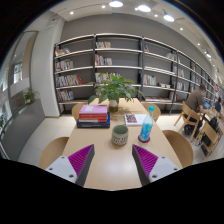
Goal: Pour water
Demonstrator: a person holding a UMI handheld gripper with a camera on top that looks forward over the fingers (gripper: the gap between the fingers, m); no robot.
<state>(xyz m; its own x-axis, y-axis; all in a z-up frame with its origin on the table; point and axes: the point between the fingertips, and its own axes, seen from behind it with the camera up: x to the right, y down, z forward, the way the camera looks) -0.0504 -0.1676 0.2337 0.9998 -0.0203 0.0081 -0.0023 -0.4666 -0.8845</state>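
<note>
Wooden table (110, 165): light wood, it runs forward from under the fingers; the things stand near its far end.
Gripper (113, 160): the two fingers stand wide apart and hold nothing; only bare table shows between them. Each magenta pad (80, 158) faces inward.
Bottle (147, 129): a pale blue bottle, upright, well beyond the fingers and a little to the side of the right finger. I take it for the water vessel, but I cannot see a cap or how much is inside.
Cup (120, 134): a dark, patterned cup or small pot, upright, beyond the fingers and almost on the line between them. It stands just beside the bottle; I cannot tell if they touch.
Books (94, 115): a stack of books beyond the left finger, farther than the cup.
Plant (116, 89): a green plant behind the cup and the books.
Room: shelves with books (100, 60) along the far wall, chairs (185, 117) at the table, and a person (207, 100) sitting far off on the right side.
Step in hand: the approach, by my judgement; nothing is grasped and no pouring is begun.
Next move: it calls for going forward and slightly right, so the bottle comes between the open fingers, then closing on its body while it stays upright.
Care: the cup is close to the bottle and could be knocked by the left finger.
</note>
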